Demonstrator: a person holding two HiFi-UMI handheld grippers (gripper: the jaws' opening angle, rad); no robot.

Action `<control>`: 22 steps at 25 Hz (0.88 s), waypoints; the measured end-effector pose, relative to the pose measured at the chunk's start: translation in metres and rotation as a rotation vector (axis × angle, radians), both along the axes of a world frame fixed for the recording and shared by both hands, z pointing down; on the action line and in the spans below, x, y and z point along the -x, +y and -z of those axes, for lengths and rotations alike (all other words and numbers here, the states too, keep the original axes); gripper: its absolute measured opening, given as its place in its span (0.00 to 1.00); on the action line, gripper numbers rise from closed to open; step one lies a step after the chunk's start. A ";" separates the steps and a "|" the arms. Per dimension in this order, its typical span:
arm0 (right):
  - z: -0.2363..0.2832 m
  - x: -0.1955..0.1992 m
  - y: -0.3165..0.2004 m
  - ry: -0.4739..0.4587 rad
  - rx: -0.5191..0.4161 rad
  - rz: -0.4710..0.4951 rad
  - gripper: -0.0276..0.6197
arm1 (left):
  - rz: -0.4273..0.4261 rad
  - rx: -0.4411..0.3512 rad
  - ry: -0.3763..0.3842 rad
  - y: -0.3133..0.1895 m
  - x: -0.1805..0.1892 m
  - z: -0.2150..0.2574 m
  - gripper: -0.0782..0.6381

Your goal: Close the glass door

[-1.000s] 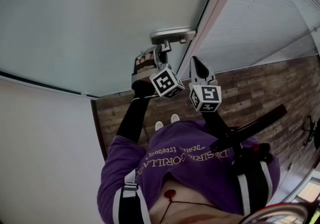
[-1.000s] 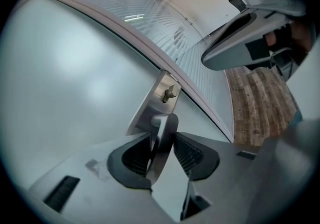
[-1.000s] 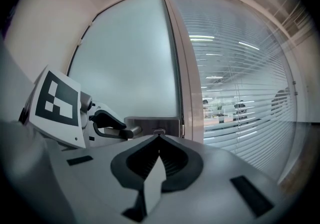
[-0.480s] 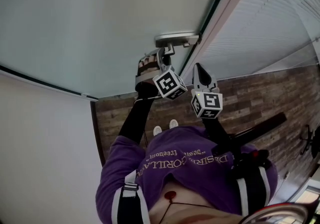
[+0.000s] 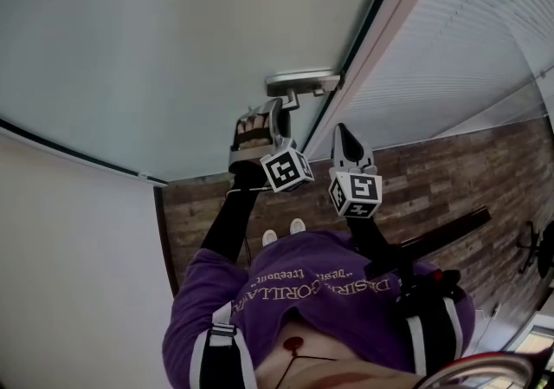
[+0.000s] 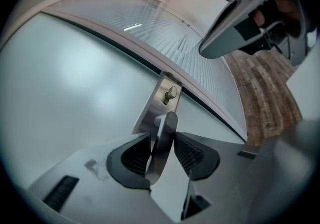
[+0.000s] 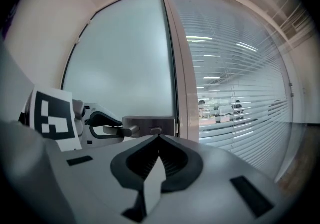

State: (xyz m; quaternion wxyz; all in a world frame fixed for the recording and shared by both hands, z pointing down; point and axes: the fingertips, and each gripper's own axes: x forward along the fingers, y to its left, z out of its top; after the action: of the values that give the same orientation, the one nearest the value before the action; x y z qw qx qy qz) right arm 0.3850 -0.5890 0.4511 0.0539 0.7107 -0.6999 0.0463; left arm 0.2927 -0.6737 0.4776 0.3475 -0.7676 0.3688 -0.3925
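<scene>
Office, frosted glass door (image 7: 125, 58), slatted glass partition (image 7: 240, 83)

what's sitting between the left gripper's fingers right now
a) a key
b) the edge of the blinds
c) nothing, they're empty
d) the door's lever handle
d: the left gripper view shows the metal lever handle running straight down between the fingers of the left gripper, one dark pad on each side of it.
</scene>
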 end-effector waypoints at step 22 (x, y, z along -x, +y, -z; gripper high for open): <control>0.008 0.017 0.016 0.031 -0.012 0.004 0.03 | 0.194 0.173 0.378 0.087 0.078 -0.054 0.30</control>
State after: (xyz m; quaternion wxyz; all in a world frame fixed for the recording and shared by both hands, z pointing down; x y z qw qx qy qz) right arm 0.3676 -0.5730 0.4427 0.0607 0.7104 -0.7005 0.0307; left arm 0.2150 -0.5864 0.5315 0.1657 -0.8153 0.4645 -0.3034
